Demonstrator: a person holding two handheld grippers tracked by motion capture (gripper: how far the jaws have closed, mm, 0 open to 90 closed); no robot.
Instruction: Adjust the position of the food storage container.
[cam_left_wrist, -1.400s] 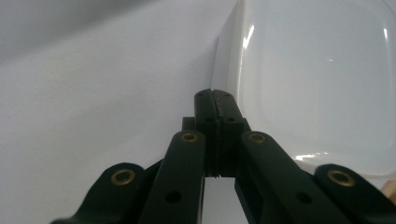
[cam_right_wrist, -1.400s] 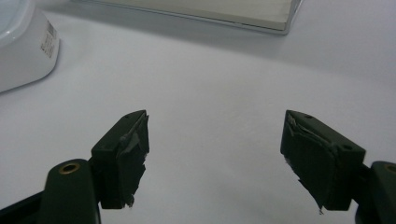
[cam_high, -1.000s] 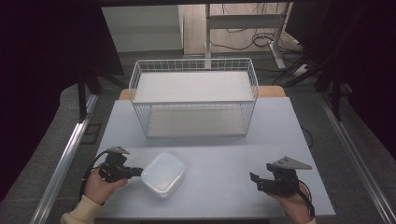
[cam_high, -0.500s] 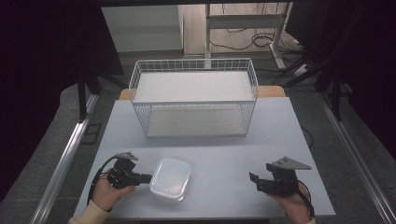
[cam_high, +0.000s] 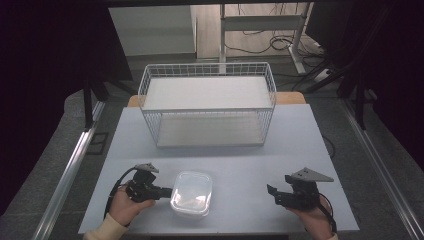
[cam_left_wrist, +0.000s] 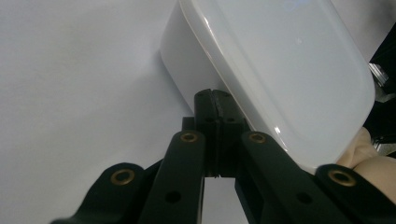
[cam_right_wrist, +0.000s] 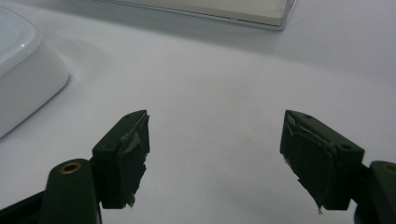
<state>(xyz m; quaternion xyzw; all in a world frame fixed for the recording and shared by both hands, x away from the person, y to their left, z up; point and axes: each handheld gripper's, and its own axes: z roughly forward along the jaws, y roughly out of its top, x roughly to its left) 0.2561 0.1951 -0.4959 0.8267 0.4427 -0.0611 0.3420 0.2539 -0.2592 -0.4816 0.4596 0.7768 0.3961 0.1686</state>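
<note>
Left gripper view: left gripper (cam_left_wrist: 215, 100) pinched on container (cam_left_wrist: 275, 70) rim (near front edge); right gripper (cam_right_wrist: 215, 154) agape, empty; lift next.

The table (cam_high: 300, 150) has a flat, pale blue-grey top. A white wire basket (cam_high: 207, 102) sits on it at the far side, in the middle. A clear plastic box (cam_high: 191, 192) with its lid on sits near the front edge, a bit to the left, well apart from the basket.
</note>
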